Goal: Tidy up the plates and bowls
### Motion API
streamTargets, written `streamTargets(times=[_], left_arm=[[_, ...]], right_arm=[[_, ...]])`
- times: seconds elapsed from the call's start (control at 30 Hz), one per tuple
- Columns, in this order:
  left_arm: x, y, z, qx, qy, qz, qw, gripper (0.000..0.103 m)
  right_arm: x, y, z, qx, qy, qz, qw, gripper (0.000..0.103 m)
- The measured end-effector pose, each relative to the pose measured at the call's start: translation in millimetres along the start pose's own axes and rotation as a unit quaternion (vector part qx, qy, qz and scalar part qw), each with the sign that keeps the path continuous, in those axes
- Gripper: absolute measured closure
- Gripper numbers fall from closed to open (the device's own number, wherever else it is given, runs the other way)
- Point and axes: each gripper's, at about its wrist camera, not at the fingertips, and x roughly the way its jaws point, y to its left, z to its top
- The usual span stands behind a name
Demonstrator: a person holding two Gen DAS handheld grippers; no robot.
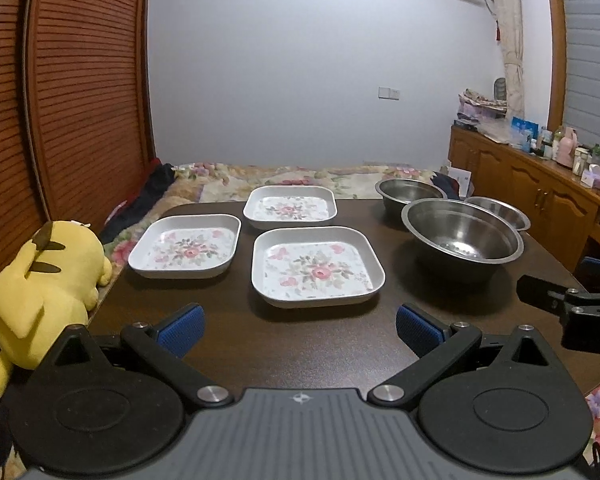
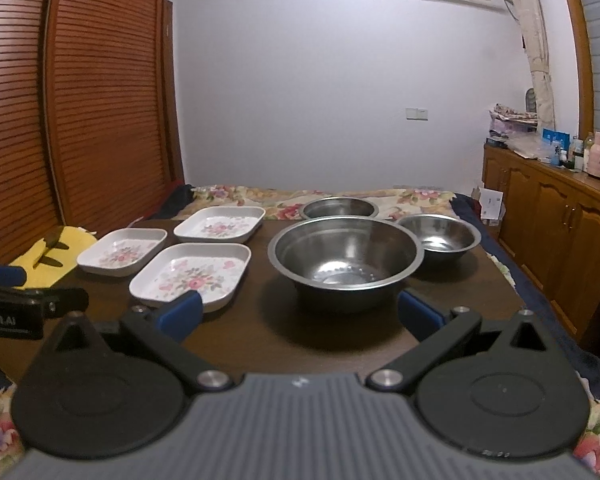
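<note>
Nothing stacked yet; the task reads as at its start. On the bench lie three square floral plates and three steel bowls, all separate and upright. Taking the big bowl as landmark: the near plate sits just to its left, a clear strip of bench between them; the left plate lies farther left still, near the bench edge; the far plate lies left of the bowl and behind the near plate. The three plates are close together but their rims appear not to touch. Behind the big bowl stands the rear bowl, at the far edge of the bench; to the right of and slightly behind the big bowl stands the right bowl, its rim very near the big bowl's, contact not resolvable. Left hand-held gripper: fingers spread wide, nothing between them, hovering at the near bench edge and aimed at the near plate. Right hand-held gripper: fingers likewise spread wide and holding nothing, in front of the big bowl, not touching it. A yellow plush toy leans off the left bench edge, well left of the big bowl, clear of the dishes. Judgement: remaining work is all of it, presumably plates into one pile and bowls nested, smaller into larger. No dish is lifted or displaced into another so far.
</note>
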Motion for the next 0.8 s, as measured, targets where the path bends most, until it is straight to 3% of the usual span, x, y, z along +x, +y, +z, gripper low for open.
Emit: streamTargets(times=[0.23, 0.53, 0.6, 0.63, 0.8], left_arm=[[5.0, 10.6, 4.4, -0.004, 0.013, 0.011, 0.9998, 0.0], [12.8, 32.4, 16.5, 0.001, -0.016, 0.01, 0.9998, 0.0], [17.4, 38.9, 21.0, -0.002, -0.018, 0.008, 0.9998, 0.0], [19.8, 42.5, 23.5, -0.003, -0.022, 0.007, 0.9997, 0.0], [32.6, 53.0, 29.8, 0.006, -0.025, -0.003, 0.9997, 0.0]], right_arm=[[11.9, 9.8, 5.3, -0.02, 0.001, 0.01, 1.0, 0.0], [41.0, 36.7, 17.6, -0.05, 0.01, 0.056, 0.997, 0.001], [47.4, 43.6, 18.5, -0.06, 0.015, 0.065, 0.996, 0.005], [49.3, 46.2, 18.3, -0.066, 0.016, 0.068, 0.995, 0.013], [66.8, 57.9, 19.5, -0.073, 0.038, 0.088, 0.993, 0.018]])
